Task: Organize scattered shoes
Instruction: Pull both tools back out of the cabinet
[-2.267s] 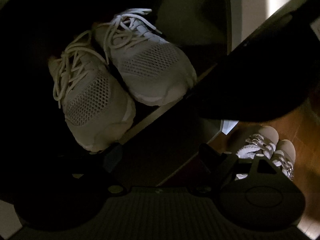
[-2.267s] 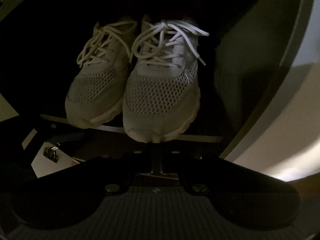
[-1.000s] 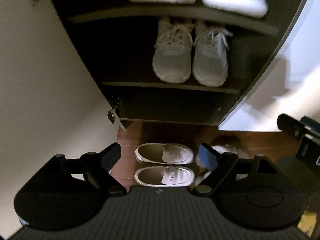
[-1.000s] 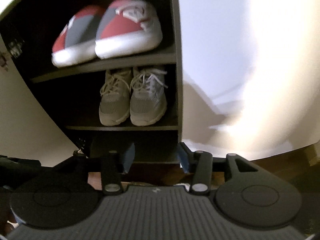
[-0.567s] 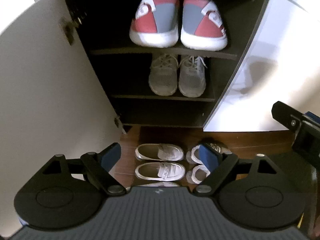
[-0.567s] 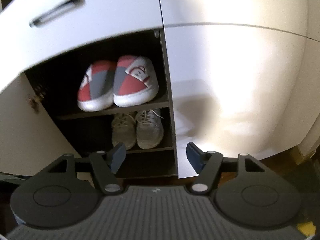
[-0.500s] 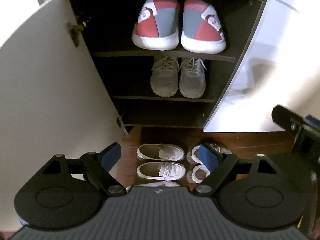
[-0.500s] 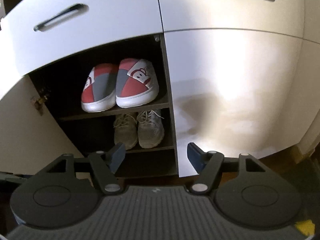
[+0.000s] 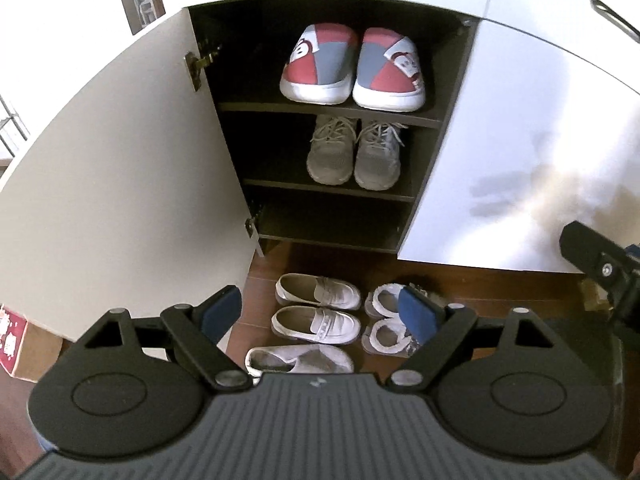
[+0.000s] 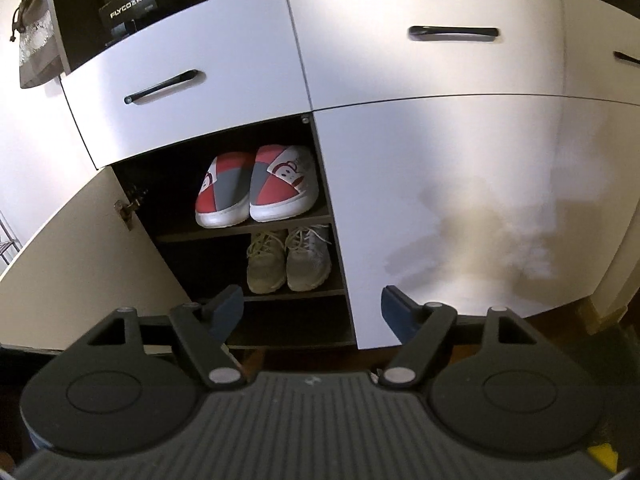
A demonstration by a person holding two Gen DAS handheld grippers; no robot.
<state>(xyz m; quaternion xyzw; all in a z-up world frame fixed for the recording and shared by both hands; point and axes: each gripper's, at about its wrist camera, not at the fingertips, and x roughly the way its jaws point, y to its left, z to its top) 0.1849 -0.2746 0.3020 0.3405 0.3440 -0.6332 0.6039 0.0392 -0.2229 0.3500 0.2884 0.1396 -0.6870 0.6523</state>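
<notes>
An open shoe cabinet (image 9: 448,120) holds red and grey slip-ons (image 9: 352,66) on its top shelf and grey mesh sneakers (image 9: 354,156) on the middle shelf; the bottom shelf (image 9: 328,220) is bare. On the wooden floor below lie cream loafers (image 9: 316,306), white furry slippers (image 9: 386,322) and one pale slip-on (image 9: 300,360). My left gripper (image 9: 320,308) hangs open above the floor shoes, holding nothing. My right gripper (image 10: 312,308) is back from the cabinet, jaws opening and empty; the slip-ons (image 10: 256,186) and sneakers (image 10: 288,260) show beyond it.
The cabinet's white door (image 9: 120,168) stands swung open at left. A closed white door (image 10: 460,208) and drawers with black handles (image 10: 160,88) flank the opening. A small carton (image 9: 16,336) sits on the floor at far left. The other gripper's black body (image 9: 600,264) shows at right.
Both grippers drew back and rose from the cabinet, leaving the grey sneakers on the middle shelf. The right gripper's jaws widened. More floor shoes and the drawers came into view.
</notes>
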